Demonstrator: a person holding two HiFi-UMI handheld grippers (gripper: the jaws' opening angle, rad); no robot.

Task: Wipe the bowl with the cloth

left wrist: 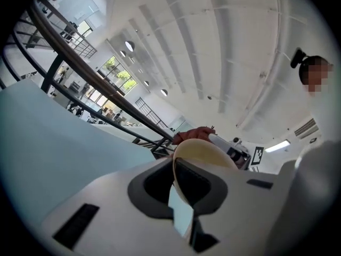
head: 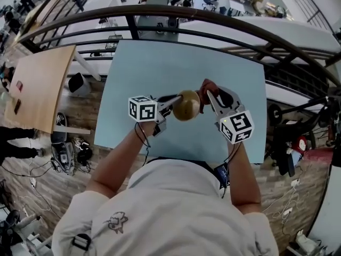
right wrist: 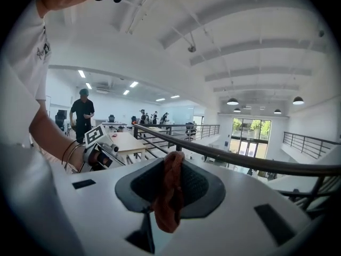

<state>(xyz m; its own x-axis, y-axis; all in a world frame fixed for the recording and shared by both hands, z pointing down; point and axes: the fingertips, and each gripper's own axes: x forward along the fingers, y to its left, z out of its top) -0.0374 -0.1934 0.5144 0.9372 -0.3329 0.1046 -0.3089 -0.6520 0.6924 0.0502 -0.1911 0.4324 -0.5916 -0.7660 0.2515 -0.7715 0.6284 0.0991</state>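
Now your left gripper (head: 169, 103) steadies the tan bowl (head: 186, 105) above the surface (head: 160, 68), jaws pinching its rim — just beside the bowl, your right gripper (head: 211, 97), jaws clamped on the reddish cloth (head: 205, 86), can wipe it.

One bowl (head: 186, 106), one cloth (right wrist: 169, 191), one table (head: 160, 68), and two grippers (head: 173, 101) (head: 209, 97).

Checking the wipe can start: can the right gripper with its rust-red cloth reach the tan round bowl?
Probably yes: the right gripper holds the rust-red cloth beside the tan round bowl in the left gripper, nothing between them.
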